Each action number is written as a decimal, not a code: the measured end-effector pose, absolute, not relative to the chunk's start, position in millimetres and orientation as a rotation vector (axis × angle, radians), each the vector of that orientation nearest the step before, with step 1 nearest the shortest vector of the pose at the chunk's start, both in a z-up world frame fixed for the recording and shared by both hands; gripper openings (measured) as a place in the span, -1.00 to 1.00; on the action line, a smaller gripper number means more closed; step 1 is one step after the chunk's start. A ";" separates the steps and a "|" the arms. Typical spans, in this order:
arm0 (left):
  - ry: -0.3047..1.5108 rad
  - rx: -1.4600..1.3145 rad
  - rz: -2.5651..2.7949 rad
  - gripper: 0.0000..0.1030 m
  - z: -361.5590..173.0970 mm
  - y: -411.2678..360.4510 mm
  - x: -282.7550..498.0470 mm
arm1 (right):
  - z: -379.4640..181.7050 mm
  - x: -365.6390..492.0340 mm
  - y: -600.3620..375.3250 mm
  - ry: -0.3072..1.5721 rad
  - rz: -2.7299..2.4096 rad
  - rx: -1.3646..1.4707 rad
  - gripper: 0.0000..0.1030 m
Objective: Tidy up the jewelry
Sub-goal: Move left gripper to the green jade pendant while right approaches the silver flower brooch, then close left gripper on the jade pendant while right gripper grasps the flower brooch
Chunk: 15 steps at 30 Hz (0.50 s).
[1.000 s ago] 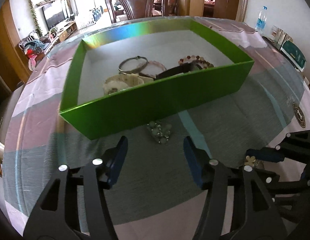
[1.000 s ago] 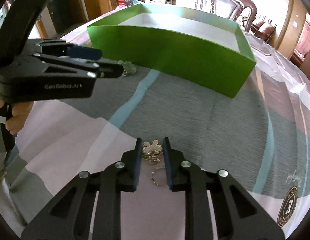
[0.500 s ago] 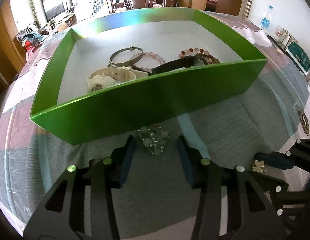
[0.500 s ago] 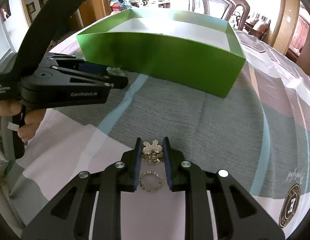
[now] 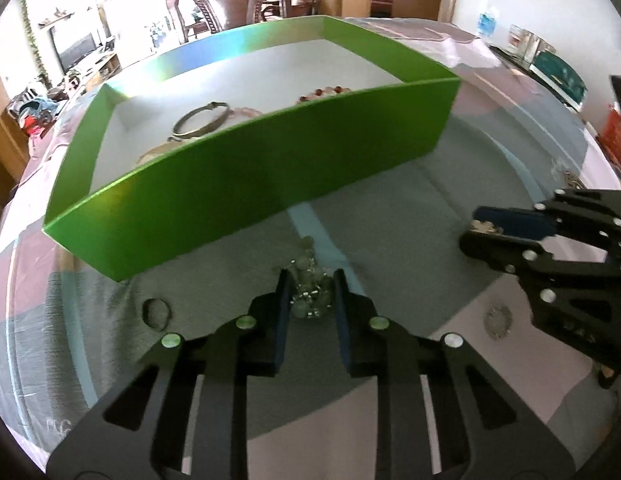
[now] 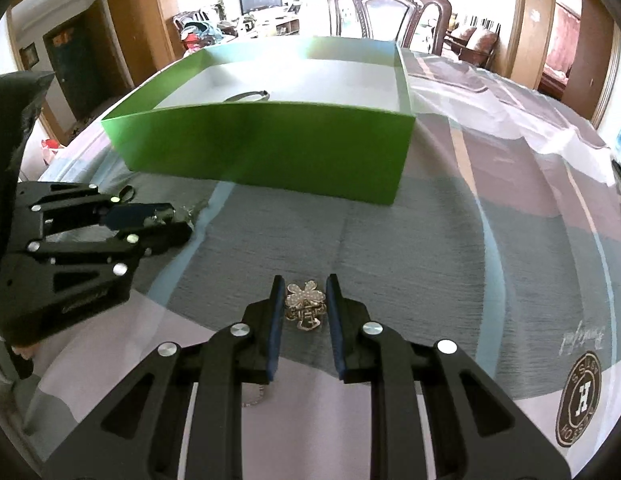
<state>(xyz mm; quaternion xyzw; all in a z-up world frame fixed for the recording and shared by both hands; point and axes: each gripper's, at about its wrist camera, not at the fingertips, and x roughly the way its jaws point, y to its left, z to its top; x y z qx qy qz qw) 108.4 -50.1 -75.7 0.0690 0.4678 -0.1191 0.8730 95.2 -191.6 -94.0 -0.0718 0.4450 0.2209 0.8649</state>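
The left hand-held gripper [image 5: 309,294] is clamped on a pale green beaded bracelet [image 5: 308,300]; the right hand-held gripper [image 6: 302,306] pinches a pearl-studded flower hair clip [image 6: 305,305]. Both pieces sit just above the surface [image 6: 430,240]. The shallow green cardboard box [image 6: 270,152] lies at twelve o'clock from each, nearer the left.
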 end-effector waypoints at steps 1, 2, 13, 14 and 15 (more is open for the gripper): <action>0.980 0.138 -0.253 -0.57 -75.8 -49.3 108.3 | -94.3 95.0 -191.3 0.937 0.469 -0.147 -0.51; 0.982 0.132 -0.254 -0.52 -76.6 -48.1 108.5 | -94.3 95.2 -191.1 0.945 0.477 -0.146 -0.46; 0.963 0.115 -0.239 -0.26 -81.3 -45.4 111.2 | -98.5 93.8 -185.9 0.937 0.468 -0.193 -0.30; 0.961 0.117 -0.237 -0.25 -81.4 -46.6 111.2 | -98.4 93.3 -185.5 0.935 0.465 -0.197 -0.31; 0.960 0.116 -0.236 -0.27 -81.1 -47.0 111.2 | -98.4 93.0 -185.6 0.934 0.463 -0.197 -0.40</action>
